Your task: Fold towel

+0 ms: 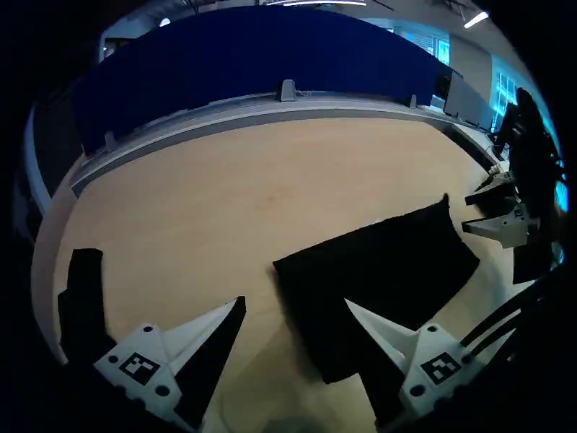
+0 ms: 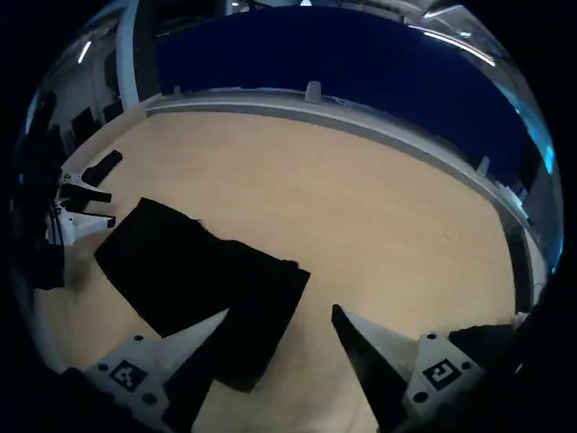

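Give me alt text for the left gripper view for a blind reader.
A black towel lies on a light wooden table, ahead of the open left gripper. The right gripper, also open, is near the towel's far right corner; a blue partition backs the table.

The left gripper view is sitting low over the wooden table (image 1: 216,195), looking across it at the blue partition (image 1: 252,65). The towel (image 1: 389,267) is lying close on its right, and the right gripper (image 1: 467,214) is showing at its right edge. The right gripper view is facing the same partition from beside it. There the towel is lying on its left, and the left gripper (image 2: 112,208) is showing at its left edge.
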The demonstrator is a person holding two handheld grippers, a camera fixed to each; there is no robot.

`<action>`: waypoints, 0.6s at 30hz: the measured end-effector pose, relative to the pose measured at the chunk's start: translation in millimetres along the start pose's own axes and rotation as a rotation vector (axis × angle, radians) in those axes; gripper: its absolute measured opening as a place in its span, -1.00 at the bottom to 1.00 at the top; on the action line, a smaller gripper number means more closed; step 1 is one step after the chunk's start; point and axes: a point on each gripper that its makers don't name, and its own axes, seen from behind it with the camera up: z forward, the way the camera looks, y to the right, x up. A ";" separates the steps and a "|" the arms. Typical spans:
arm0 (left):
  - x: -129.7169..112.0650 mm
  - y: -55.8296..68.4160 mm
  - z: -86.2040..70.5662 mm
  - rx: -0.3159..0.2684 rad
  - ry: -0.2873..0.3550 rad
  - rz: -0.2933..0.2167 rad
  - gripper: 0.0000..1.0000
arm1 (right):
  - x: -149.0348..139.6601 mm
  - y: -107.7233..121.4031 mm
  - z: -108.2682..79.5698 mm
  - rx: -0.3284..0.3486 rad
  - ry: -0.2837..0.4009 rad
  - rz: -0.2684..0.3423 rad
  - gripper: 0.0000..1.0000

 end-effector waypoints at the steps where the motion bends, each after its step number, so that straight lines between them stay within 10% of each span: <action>1: 0.2 0.2 -0.5 -0.002 0.000 -0.003 0.82 | 0.8 0.0 -0.7 0.002 0.003 0.006 1.00; 18: -11.0 9.2 -25.4 -0.021 -0.001 -0.018 0.82 | -15.3 -4.9 -27.6 -0.002 0.008 0.019 1.00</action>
